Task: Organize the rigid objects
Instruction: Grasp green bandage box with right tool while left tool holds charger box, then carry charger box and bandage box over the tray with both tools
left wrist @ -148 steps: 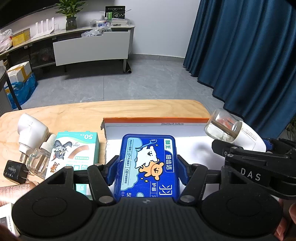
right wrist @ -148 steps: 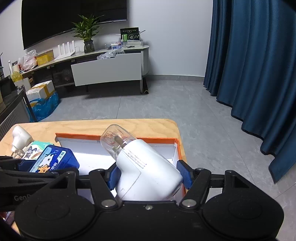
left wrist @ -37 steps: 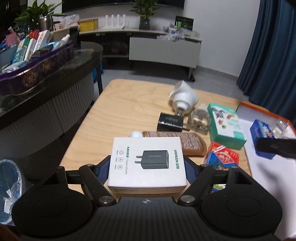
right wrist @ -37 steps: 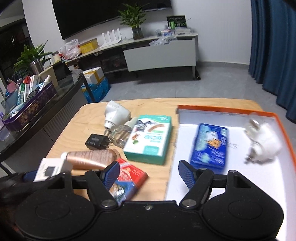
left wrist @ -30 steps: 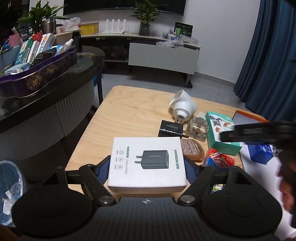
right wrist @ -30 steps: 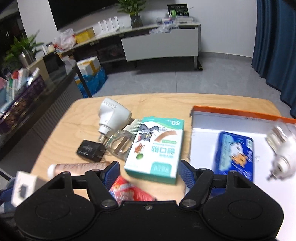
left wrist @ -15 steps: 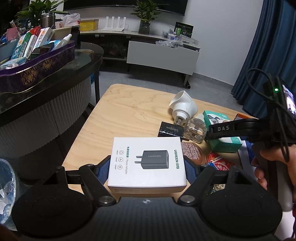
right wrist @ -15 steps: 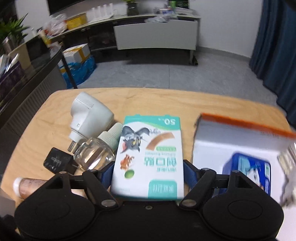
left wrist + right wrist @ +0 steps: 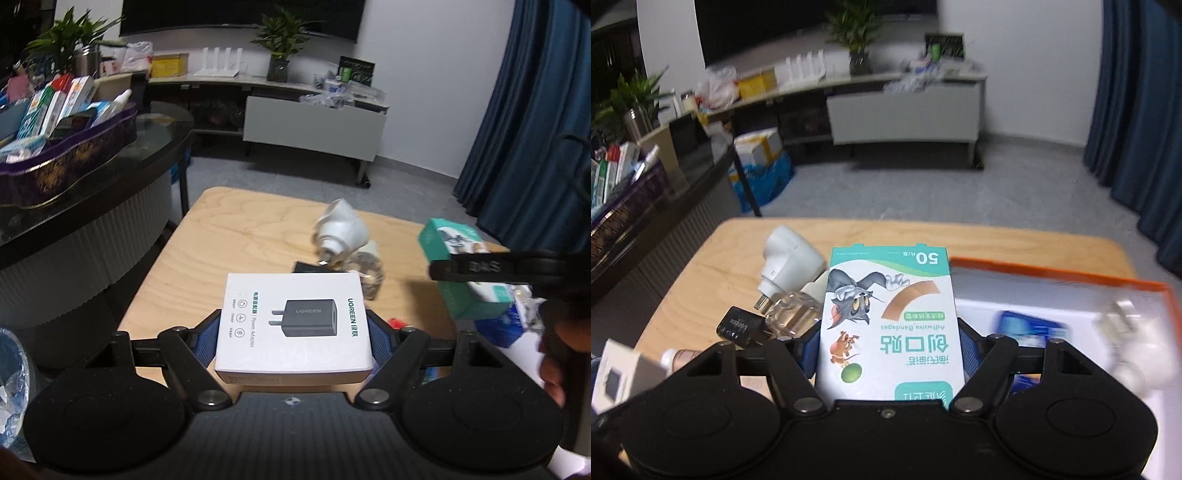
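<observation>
My left gripper (image 9: 295, 332) is shut on a white power adapter box (image 9: 295, 314), held above the near left corner of the wooden table (image 9: 236, 236). My right gripper (image 9: 888, 347) has the teal bandage box (image 9: 886, 302) between its jaws, which are closing; the pads press its sides. In the left wrist view that bandage box (image 9: 454, 251) hangs off the table in the right gripper (image 9: 498, 266). An orange-rimmed white tray (image 9: 1052, 275) at the right holds a blue box (image 9: 1030, 325) and a blurred white plug-in device (image 9: 1126, 354).
On the table lie a white plug-in unit (image 9: 790, 262), a clear bottle (image 9: 794, 310), a black charger (image 9: 738, 326) and a tan tube (image 9: 679, 358). A dark counter with a purple basket (image 9: 66, 158) stands at the left. Blue curtains (image 9: 535, 129) hang at the right.
The right gripper moved over the bandage box, closed on it and lifted it off the table. The left gripper kept still with the adapter box.
</observation>
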